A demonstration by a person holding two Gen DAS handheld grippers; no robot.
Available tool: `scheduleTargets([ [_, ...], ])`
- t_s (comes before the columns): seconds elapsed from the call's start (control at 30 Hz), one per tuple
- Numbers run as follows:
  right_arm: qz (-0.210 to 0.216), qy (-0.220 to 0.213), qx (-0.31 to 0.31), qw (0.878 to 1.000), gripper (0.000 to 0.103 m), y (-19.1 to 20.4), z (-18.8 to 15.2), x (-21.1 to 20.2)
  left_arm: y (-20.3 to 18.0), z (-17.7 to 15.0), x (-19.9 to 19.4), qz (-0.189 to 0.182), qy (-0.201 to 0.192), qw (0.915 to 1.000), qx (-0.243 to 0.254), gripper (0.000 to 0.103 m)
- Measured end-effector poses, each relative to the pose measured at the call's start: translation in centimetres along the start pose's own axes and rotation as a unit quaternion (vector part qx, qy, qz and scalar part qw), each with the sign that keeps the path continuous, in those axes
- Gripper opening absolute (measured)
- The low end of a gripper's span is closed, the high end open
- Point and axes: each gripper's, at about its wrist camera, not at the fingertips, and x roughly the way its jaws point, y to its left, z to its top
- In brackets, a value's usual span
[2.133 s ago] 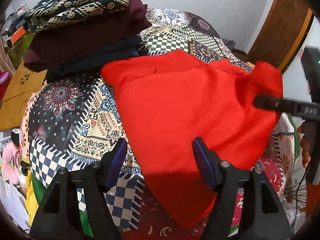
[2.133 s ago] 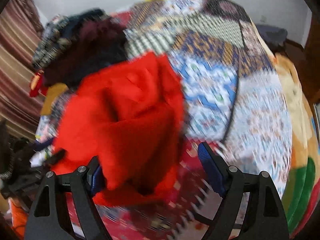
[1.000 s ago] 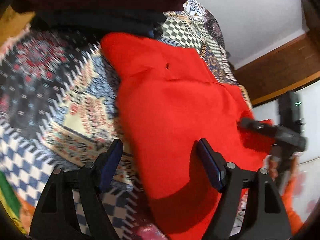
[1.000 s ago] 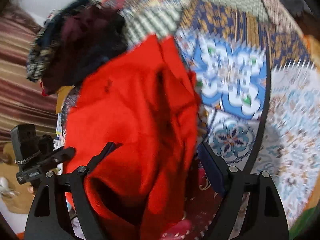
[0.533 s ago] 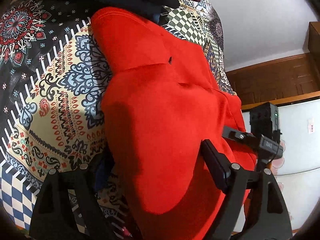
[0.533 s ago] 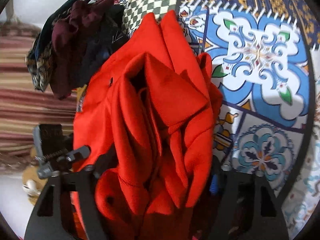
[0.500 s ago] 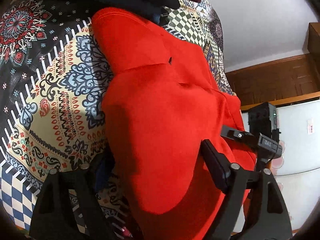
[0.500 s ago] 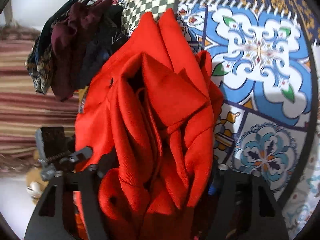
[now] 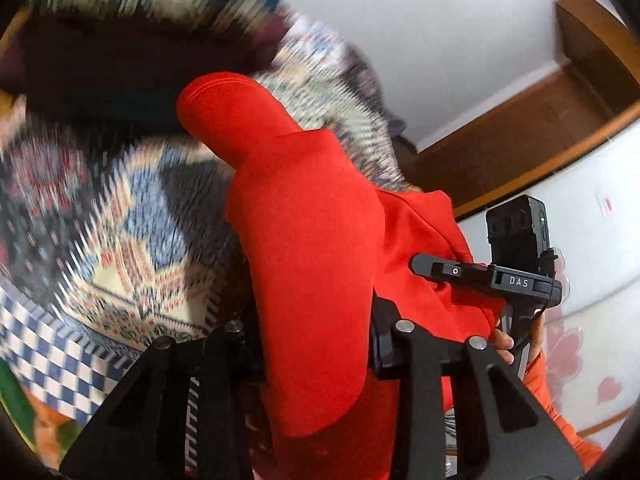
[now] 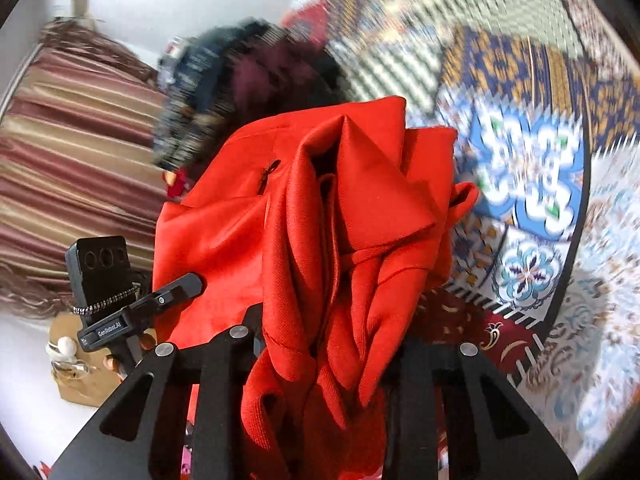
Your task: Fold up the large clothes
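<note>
A large red garment (image 9: 304,240) hangs bunched between my two grippers above a patterned bedspread (image 9: 132,224). My left gripper (image 9: 316,332) is shut on one edge of it; the cloth drapes over the jaws and hides the fingertips. My right gripper (image 10: 328,344) is shut on a thick wad of folds of the red garment (image 10: 344,208). The right gripper also shows in the left wrist view (image 9: 480,276), and the left gripper shows in the right wrist view (image 10: 152,304). The garment is lifted, with its far end still near the bed.
A stack of folded dark clothes (image 9: 120,52) sits at the far side of the bed, also blurred in the right wrist view (image 10: 248,80). Striped curtains (image 10: 72,152) hang on the left. A wooden door frame (image 9: 560,120) and white wall stand beyond the bed.
Both grippers have closed on the red garment and lifted it off the bedspread. The cloth is now bunched and hanging, and both views swing upward with blur.
</note>
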Motion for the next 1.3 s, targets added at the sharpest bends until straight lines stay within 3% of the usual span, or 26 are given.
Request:
scheduleTargets([
  [0.17,0.005,-0.063,-0.053,0.997,0.027,6.2,1.7,-4.0,-4.4,2.2,-6.2,-0.006,-0.063,0.9965,0.054,0.035],
  [0.37,0.020,-0.120,-0.108,0.987,0.027,13.2,6.0,-5.8,-8.0,6.6,-13.0,0.006,-0.138,0.9845,0.107,0.035],
  [0.57,0.012,-0.164,-0.159,0.974,0.027,17.4,10.4,-3.9,-8.9,13.0,-17.8,0.027,-0.189,0.9714,0.141,0.035],
  [0.7,0.022,-0.163,-0.160,0.973,0.027,18.5,15.2,0.0,-7.2,17.6,-19.3,0.047,-0.219,0.9621,0.157,0.035],
  [0.87,0.017,-0.157,-0.159,0.974,0.027,18.2,19.4,5.4,-1.5,24.0,-18.8,0.043,-0.205,0.9695,0.127,0.036],
  [1.0,-0.019,-0.131,-0.154,0.979,0.027,15.9,21.1,10.7,5.2,28.1,-14.9,0.068,-0.174,0.9785,0.087,0.039],
  [1.07,-0.077,-0.100,-0.159,0.979,0.029,14.0,21.6,14.7,8.4,29.0,-11.8,0.100,-0.139,0.9828,0.068,0.044],
  [1.13,-0.089,-0.079,-0.147,0.982,0.032,12.1,21.5,16.5,11.9,29.3,-8.4,0.151,-0.092,0.9829,0.052,0.054],
  [1.23,-0.069,-0.078,-0.137,0.985,0.039,10.5,20.8,16.0,14.1,28.6,-7.2,0.150,-0.094,0.9830,0.049,0.061],
  [1.3,-0.101,-0.096,-0.154,0.978,0.052,10.9,20.0,14.6,14.2,27.9,-7.5,0.160,-0.108,0.9794,0.059,0.069],
])
